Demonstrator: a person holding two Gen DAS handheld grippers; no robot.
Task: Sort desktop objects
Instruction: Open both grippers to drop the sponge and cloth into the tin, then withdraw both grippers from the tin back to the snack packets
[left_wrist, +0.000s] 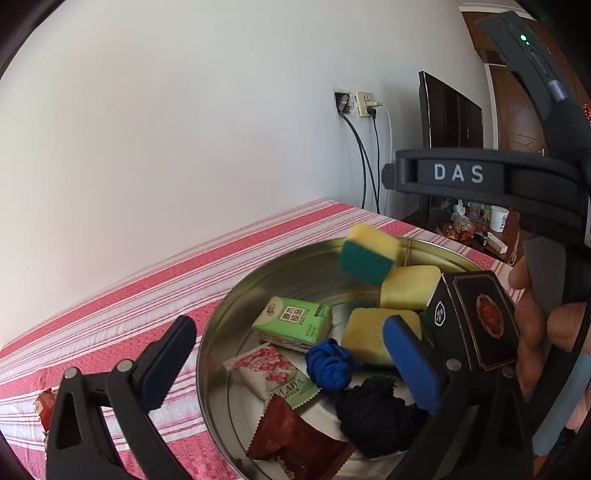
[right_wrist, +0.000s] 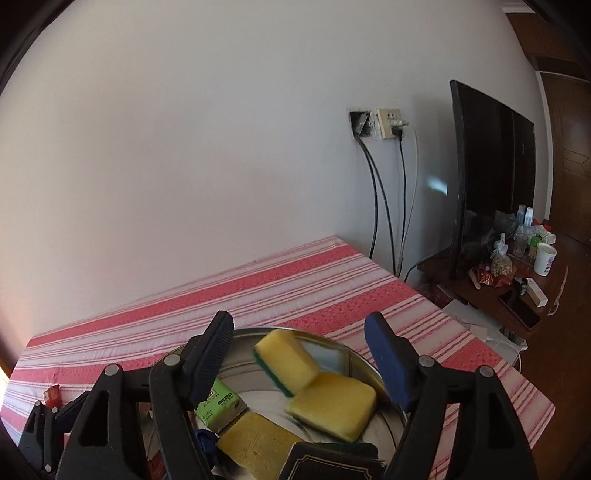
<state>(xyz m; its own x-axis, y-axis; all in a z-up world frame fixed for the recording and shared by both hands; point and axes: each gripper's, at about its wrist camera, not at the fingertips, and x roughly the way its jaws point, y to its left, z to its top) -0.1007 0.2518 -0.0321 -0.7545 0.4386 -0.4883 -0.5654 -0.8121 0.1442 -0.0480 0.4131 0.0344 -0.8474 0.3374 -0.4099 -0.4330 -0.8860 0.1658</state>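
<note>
A round metal tray (left_wrist: 221, 325) sits on a bench covered in a red and white striped cloth (left_wrist: 147, 280). Inside lie three yellow sponges with green scouring pads, a green tissue pack (left_wrist: 293, 322) printed with Chinese characters, a pink floral sachet (left_wrist: 271, 371) reading "LADA", a dark red sachet (left_wrist: 295, 439), a knotted blue cloth (left_wrist: 330, 363), a bundled black cloth (left_wrist: 376, 415) and a black box (left_wrist: 476, 317) with a gold-edged red emblem.

The right gripper (right_wrist: 299, 354) hangs over the tray's near side, jaws wide apart and holding nothing. The topmost sponge (right_wrist: 286, 360), blurred and tilted, lies straight ahead between them, its long axis slanting across the gap.

The left gripper (left_wrist: 291, 360) also hovers above the tray with jaws apart and empty, the cloths and sachets below it. The right gripper's body reads "DAS". The right hand seems nearer the sponges.
</note>
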